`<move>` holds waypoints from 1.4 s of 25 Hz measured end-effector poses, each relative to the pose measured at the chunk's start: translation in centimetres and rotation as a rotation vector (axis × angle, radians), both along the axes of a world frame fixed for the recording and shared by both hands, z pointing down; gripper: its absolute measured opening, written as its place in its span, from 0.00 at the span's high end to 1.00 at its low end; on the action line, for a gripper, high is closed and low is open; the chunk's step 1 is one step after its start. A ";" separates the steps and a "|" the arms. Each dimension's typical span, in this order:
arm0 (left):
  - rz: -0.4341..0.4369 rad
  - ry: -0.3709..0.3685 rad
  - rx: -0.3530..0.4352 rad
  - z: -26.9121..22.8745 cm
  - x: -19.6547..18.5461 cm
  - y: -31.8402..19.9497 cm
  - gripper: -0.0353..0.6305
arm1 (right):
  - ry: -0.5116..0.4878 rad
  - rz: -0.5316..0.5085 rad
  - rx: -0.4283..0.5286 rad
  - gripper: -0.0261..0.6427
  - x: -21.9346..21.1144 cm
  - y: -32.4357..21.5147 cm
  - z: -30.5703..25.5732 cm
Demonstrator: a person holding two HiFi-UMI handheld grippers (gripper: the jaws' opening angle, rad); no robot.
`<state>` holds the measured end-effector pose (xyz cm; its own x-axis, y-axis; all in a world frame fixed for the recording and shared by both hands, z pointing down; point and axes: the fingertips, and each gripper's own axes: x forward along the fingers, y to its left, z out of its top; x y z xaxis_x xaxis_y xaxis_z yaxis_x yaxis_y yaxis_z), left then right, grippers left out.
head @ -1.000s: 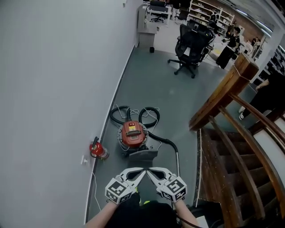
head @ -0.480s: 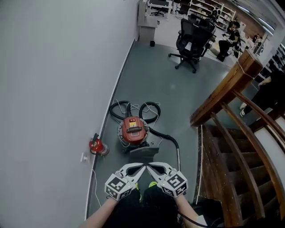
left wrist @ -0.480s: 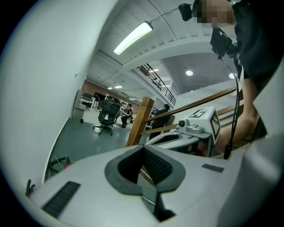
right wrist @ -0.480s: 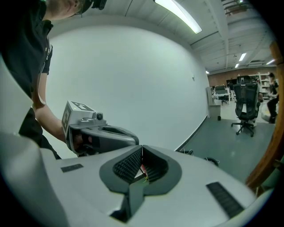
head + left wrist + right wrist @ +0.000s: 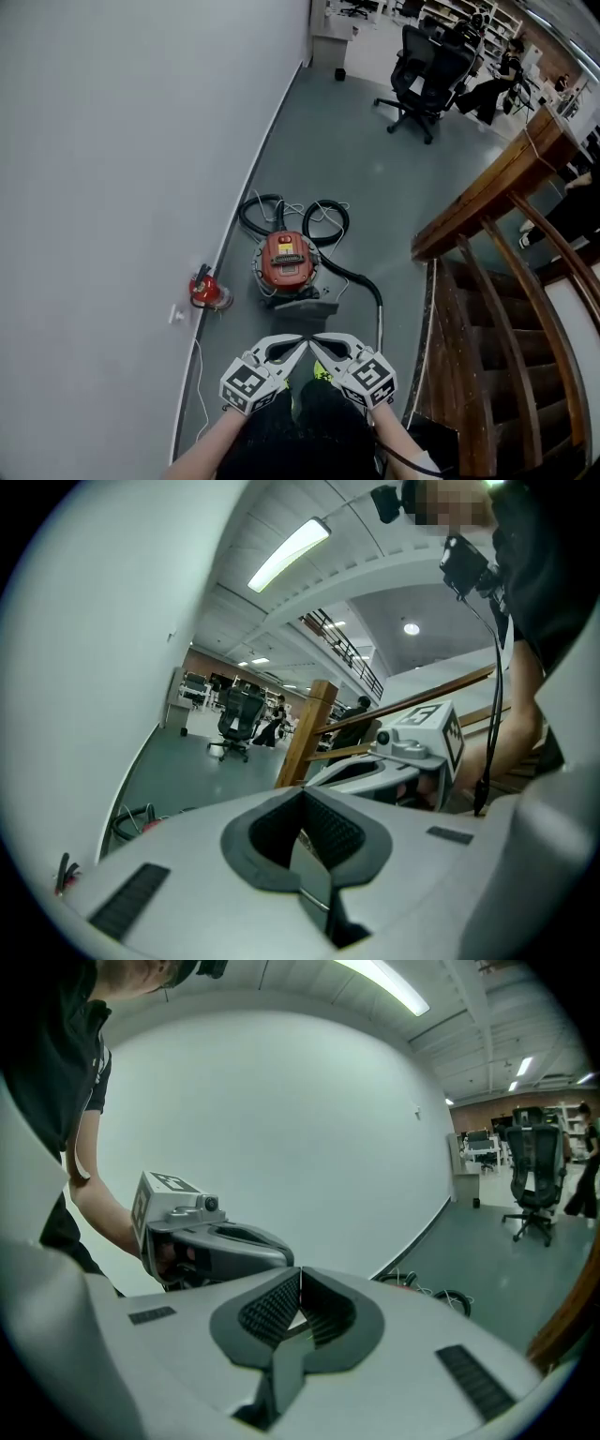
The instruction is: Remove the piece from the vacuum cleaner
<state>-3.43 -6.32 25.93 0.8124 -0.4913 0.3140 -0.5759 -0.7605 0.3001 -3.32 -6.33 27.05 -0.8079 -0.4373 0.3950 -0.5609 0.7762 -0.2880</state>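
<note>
In the head view the vacuum cleaner (image 5: 286, 262), a red round canister with a black base, stands on the grey floor (image 5: 375, 178) near the white wall (image 5: 122, 141), at about 12 o'clock from the two grippers and well apart from them. A black hose (image 5: 349, 275) leaves the canister toward 4 o'clock and meets a metal wand (image 5: 382, 323) that runs back toward the person; more black hose loops lie on the floor at the canister's 12 o'clock side. A flat grey part (image 5: 304, 307) lies touching the canister's 6 o'clock side; what piece it is cannot be told. A red fire extinguisher (image 5: 203, 290) lies by the wall at the canister's 9 o'clock. The left gripper (image 5: 299, 344) and the right gripper (image 5: 316, 342) are held side by side low in the view, their tips angled toward each other and nearly meeting. The left gripper (image 5: 301, 796) view shows its ribbed pads pressed together with nothing between them, and the right gripper (image 5: 299, 1275) view shows the same: both are clenched and carry nothing. A wooden stair banister (image 5: 487, 192) rises at 3 o'clock, and a black office chair (image 5: 427, 75) stands far off at 1 o'clock.
</note>
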 end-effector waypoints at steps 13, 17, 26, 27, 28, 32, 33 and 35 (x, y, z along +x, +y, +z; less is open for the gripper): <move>-0.054 -0.010 -0.065 5.4 0.7 -1.6 0.94 | 0.018 -0.055 -0.062 0.94 0.7 -1.5 5.5; -0.061 -0.013 -0.067 7.0 1.1 -2.6 0.94 | 0.017 -0.058 -0.072 0.94 1.1 -2.5 7.0; -0.058 -0.021 -0.065 11.8 2.1 -4.0 0.94 | 0.045 -0.062 -0.094 0.94 1.9 -3.9 12.3; -0.063 -0.020 -0.068 12.3 2.2 -4.1 0.94 | 0.046 -0.064 -0.099 0.94 2.0 -3.9 12.8; -0.068 -0.021 -0.070 12.8 2.3 -4.0 0.94 | 0.046 -0.065 -0.104 0.94 2.1 -3.9 13.3; -0.073 -0.031 -0.073 15.1 2.5 -3.8 0.94 | 0.054 -0.069 -0.115 0.94 2.2 -3.7 15.8; -0.070 -0.037 -0.073 15.8 2.6 -3.8 0.94 | 0.056 -0.071 -0.118 0.94 2.3 -3.7 16.5; -0.055 -0.056 -0.065 17.0 2.9 -3.7 0.94 | 0.058 -0.070 -0.129 0.94 2.6 -3.6 17.8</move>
